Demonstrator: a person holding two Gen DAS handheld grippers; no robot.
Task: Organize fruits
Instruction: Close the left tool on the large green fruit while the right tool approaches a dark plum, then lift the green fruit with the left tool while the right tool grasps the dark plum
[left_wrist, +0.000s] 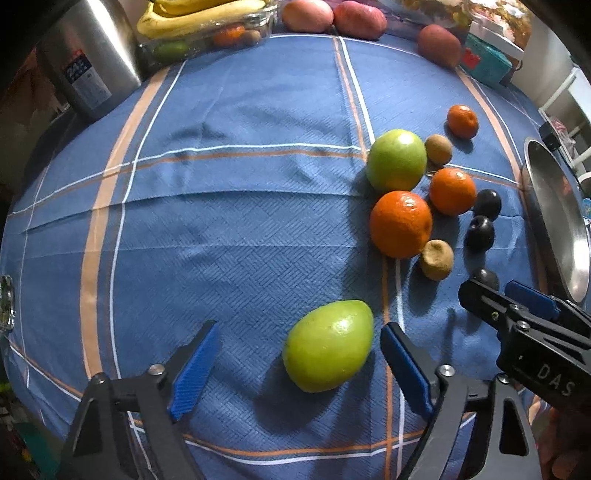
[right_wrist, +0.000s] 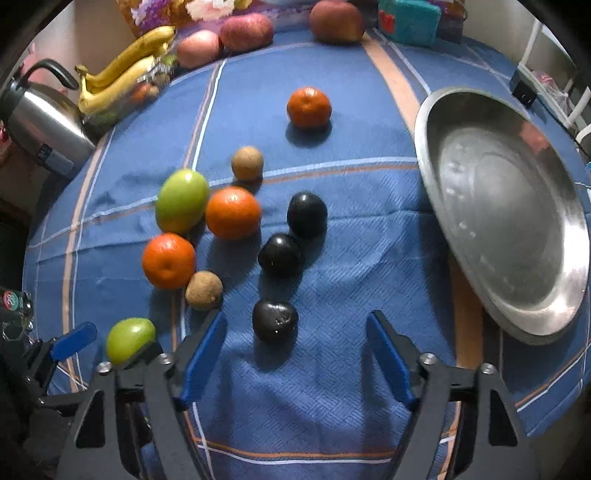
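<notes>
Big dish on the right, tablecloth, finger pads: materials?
Dish: metal, probably steel; brushed grey with soft reflections. Tablecloth: woven fabric, matte; basket-weave texture and creases show. Right gripper pads: blue, ribbed, likely plastic or rubber; cannot tell which.

A green fruit (left_wrist: 328, 345) is framed, untouched, between the spread fingers of the left gripper (left_wrist: 299, 365); oranges (left_wrist: 400, 223) are clustered far right.

Blue plaid tablecloth (left_wrist: 240, 221), green fruit (left_wrist: 328, 345)
</notes>
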